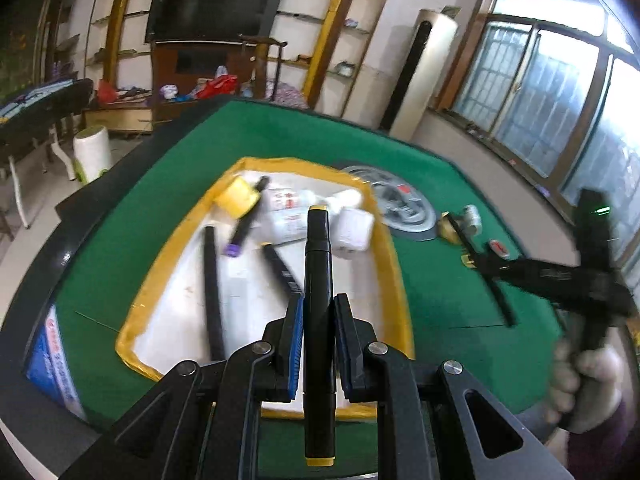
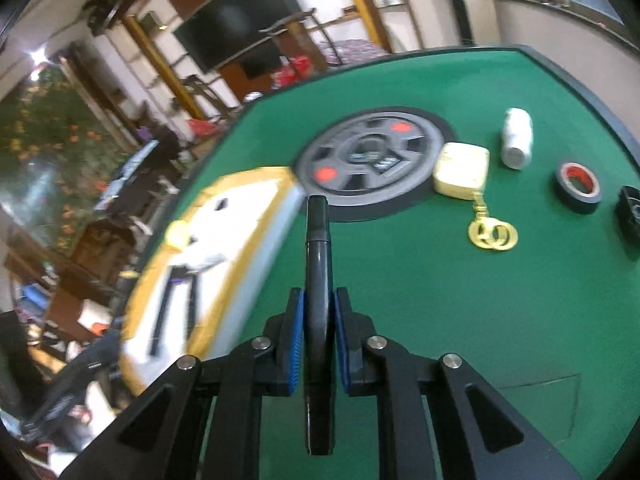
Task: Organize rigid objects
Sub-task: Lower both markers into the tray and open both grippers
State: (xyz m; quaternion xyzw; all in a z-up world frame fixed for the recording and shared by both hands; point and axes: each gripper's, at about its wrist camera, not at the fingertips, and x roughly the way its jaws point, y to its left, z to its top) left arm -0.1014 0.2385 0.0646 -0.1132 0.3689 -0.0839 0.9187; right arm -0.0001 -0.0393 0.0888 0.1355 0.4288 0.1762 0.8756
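My left gripper (image 1: 318, 312) is shut on a black marker with yellow ends (image 1: 318, 264), which points out over the yellow-rimmed white tray (image 1: 390, 264). In the tray lie a yellow-capped piece (image 1: 238, 198), a purple-ended marker (image 1: 244, 224), white bottles (image 1: 288, 212) and black sticks (image 1: 212, 292). To the right, a hand (image 1: 588, 384) holds my right gripper (image 1: 486, 264) above the green felt. In the right wrist view my right gripper (image 2: 319, 308) is shut on a plain black marker (image 2: 318, 240), raised over the felt beside the tray (image 2: 248, 174).
On the green table (image 2: 420, 300) lie a grey centre disc (image 2: 372, 160), a cream box (image 2: 462, 170) with a gold keyring (image 2: 493, 234), a white bottle (image 2: 517, 138), a black tape roll (image 2: 578, 188) and a black item (image 2: 630, 212). A blue-white packet (image 1: 52, 364) lies at the table's left edge.
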